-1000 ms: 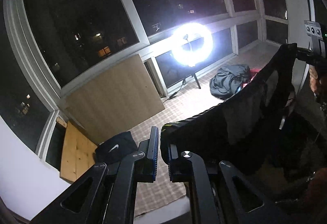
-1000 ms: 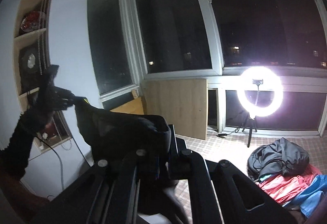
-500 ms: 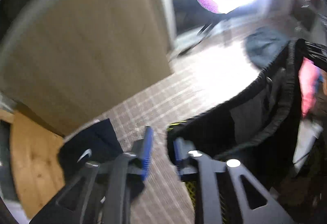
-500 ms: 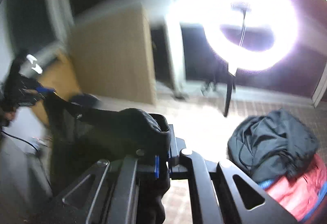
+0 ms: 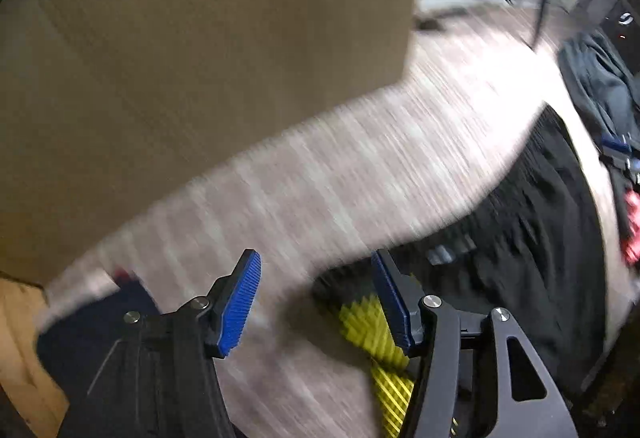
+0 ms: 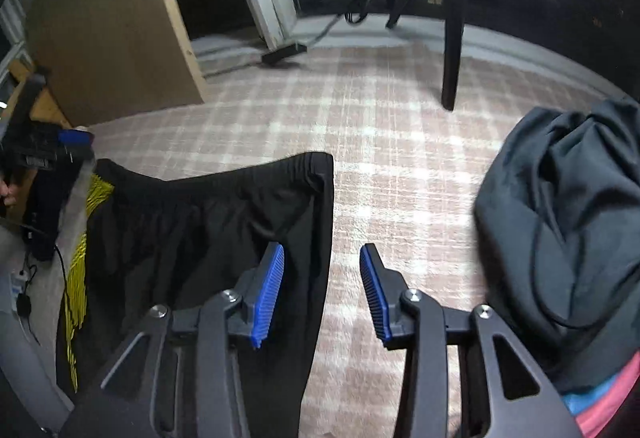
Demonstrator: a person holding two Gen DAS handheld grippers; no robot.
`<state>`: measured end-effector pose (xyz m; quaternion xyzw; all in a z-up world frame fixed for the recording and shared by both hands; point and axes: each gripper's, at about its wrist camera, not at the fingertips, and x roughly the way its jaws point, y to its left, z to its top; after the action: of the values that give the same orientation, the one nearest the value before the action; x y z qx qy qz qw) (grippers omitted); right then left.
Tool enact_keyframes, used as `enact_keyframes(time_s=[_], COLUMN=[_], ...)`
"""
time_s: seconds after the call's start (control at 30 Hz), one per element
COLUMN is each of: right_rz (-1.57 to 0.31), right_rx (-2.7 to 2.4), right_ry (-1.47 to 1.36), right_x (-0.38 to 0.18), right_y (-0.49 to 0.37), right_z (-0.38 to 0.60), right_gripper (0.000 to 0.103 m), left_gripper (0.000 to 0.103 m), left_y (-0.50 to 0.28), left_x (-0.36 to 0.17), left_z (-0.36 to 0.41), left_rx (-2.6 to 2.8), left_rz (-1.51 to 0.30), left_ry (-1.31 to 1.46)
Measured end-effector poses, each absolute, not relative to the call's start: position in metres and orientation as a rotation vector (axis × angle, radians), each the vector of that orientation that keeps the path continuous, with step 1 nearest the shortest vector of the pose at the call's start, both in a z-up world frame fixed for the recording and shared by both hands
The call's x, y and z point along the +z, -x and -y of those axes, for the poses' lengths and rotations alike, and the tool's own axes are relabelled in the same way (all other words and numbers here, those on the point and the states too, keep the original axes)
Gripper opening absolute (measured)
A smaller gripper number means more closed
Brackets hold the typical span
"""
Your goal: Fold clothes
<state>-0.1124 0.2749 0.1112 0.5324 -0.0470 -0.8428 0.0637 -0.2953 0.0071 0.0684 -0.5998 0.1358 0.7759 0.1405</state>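
right gripper (image 6: 322, 290) gapes wide, holding nothing, its left pad over the shorts' edge. left gripper (image 5: 316, 302) is spread too, empty. black shorts (image 6: 208, 230) lie flat on the checked rug (image 6: 400, 166), yellow trim (image 6: 78, 278) at the left side. dark bundle (image 6: 560, 218) sits right of them.

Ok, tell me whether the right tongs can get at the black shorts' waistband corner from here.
Probably yes: the right tongs are open, and the black shorts lie flat on the checked rug just ahead, with nothing between the tongs and the corner.
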Motion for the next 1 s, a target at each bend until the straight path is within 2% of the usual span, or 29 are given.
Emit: enact_keyframes(time_s=[0.13,0.17,0.27,0.37,0.47,0.53,0.57,0.6,0.77,0.87,0.93,1.0], right_rz=[0.183,0.196,0.267,0.340,0.268,0.220,0.204,0.212,0.415,0.522,0.500,0.434], right_rx=[-2.517,-2.510,-2.481,-2.442,-2.446,-2.447,-2.446,-2.440,-2.608,-2.540,-2.523,-2.541], right_ry=[-1.588,-1.578,-1.550,-1.537,-1.537,-1.536,-1.536,-1.540,-1.405,-1.443,-1.455,-1.452], right_x=[0.097,0.095,0.086,0.074,0.069,0.066,0.065,0.066,0.101,0.093,0.091,0.092], right_y=[0.128,0.132,0.144,0.162,0.169,0.173,0.175,0.175,0.146,0.143,0.144,0.144], right_z=[-0.275,-0.276,-0.281,-0.281,-0.268,-0.260,-0.257,-0.259,-0.309,-0.327,-0.323,-0.314], right_gripper=[0.039,0.039,0.050,0.051,0.051,0.044,0.020,0.003,0.003,0.003,0.007,0.025], left_gripper=[0.059,0.060,0.060,0.060,0.060,0.060,0.060,0.060,0.060,0.060,0.060,0.060], left_y=[0.266,0.255,0.227,0.222,0.221,0.220,0.220,0.219,0.217,0.218,0.223,0.225], left_x=[0.080,0.076,0.056,0.033,0.032,0.032,0.032,0.032,0.040,0.032,0.028,0.028], left_z=[0.003,0.005,0.010,0.012,0.011,0.010,0.009,0.009,0.003,-0.011,-0.017,-0.029], left_rx=[2.171,2.167,2.142,2.106,2.114,2.120,2.123,2.125,2.146,2.135,2.119,2.107], left_rz=[-0.295,-0.323,-0.394,-0.420,-0.377,-0.348,-0.334,-0.319,-0.290,-0.315,-0.296,-0.262], left_ry=[1.632,1.625,1.644,1.699,1.704,1.707,1.708,1.709,1.682,1.692,1.684,1.661])
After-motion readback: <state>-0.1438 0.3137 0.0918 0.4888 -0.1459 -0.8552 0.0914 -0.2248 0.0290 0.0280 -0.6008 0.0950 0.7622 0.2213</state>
